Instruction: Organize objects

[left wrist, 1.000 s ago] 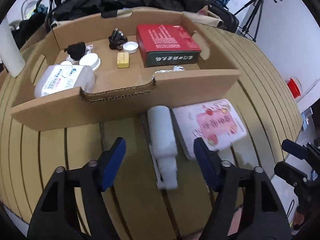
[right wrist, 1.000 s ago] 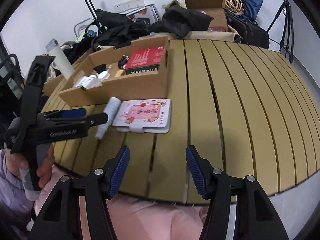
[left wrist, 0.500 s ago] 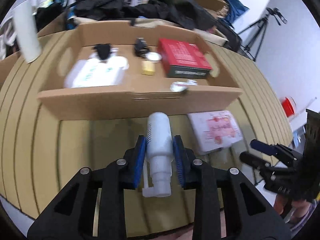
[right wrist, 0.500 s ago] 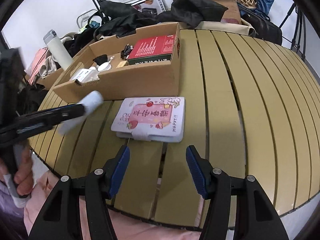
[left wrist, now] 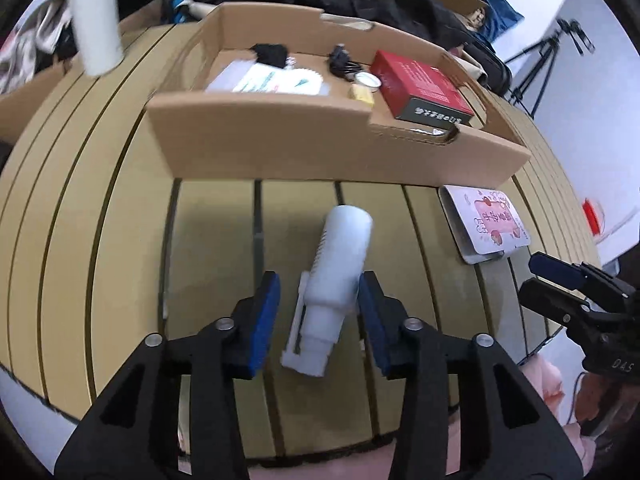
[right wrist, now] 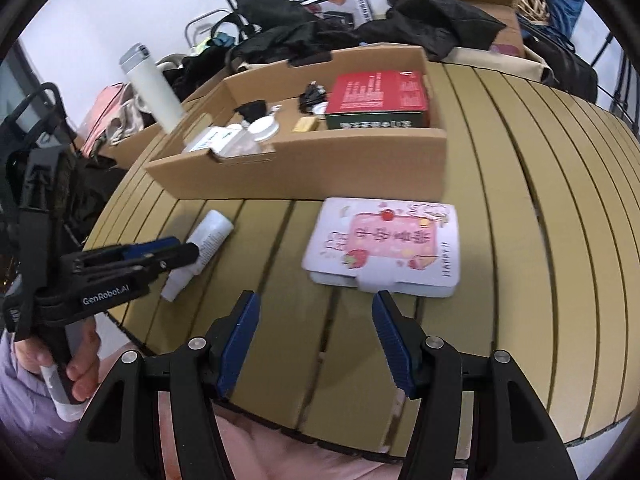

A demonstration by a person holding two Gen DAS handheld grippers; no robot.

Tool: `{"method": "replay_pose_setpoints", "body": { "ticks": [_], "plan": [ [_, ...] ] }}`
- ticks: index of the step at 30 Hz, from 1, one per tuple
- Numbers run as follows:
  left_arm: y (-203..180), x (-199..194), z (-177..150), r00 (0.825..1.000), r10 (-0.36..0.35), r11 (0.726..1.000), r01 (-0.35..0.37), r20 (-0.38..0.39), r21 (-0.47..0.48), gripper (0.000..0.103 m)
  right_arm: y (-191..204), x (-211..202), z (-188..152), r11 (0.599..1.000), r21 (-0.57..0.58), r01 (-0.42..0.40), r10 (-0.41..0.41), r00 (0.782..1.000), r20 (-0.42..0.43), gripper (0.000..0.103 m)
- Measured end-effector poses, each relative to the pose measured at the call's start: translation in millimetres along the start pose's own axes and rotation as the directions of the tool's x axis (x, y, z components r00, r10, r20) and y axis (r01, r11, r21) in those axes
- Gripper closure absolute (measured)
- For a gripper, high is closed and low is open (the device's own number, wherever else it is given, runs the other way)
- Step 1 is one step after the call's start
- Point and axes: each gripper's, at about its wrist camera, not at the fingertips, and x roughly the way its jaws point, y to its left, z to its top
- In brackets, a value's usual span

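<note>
Left wrist view: a round desk (left wrist: 100, 208) of olive-yellow slats with dark gaps fills the frame. The left gripper (left wrist: 318, 314) sits at lower centre, its blue pads spread apart around a white pump bottle (left wrist: 338, 264) lying on the slats; whether the pads touch it is unclear. Above, a shallow cardboard tray (left wrist: 320, 152) holds a red box (left wrist: 420, 84) and small items. A pink-printed white case (left wrist: 490, 222) lies at right. Dark bags and clothing pile up behind, against a white wall, with a tripod (left wrist: 548, 60) at upper right.

Right wrist view: the right gripper (right wrist: 316, 338) at lower centre is released and holds nothing, hovering over the desk's near edge. The case sits just above it, the bottle at left, a white flask (right wrist: 150, 86) at upper left.
</note>
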Motion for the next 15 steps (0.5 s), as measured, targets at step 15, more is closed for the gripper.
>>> {"method": "replay_pose_setpoints", "body": {
  "ticks": [15],
  "plan": [
    [22.1, -26.9, -35.1, 0.998, 0.054, 0.997, -0.053, 0.014, -0.058, 0.046, 36.2, 18.1, 29.6, 0.990, -0.071, -0.124, 0.124, 0.992, -0.004, 0.040]
  ]
}}
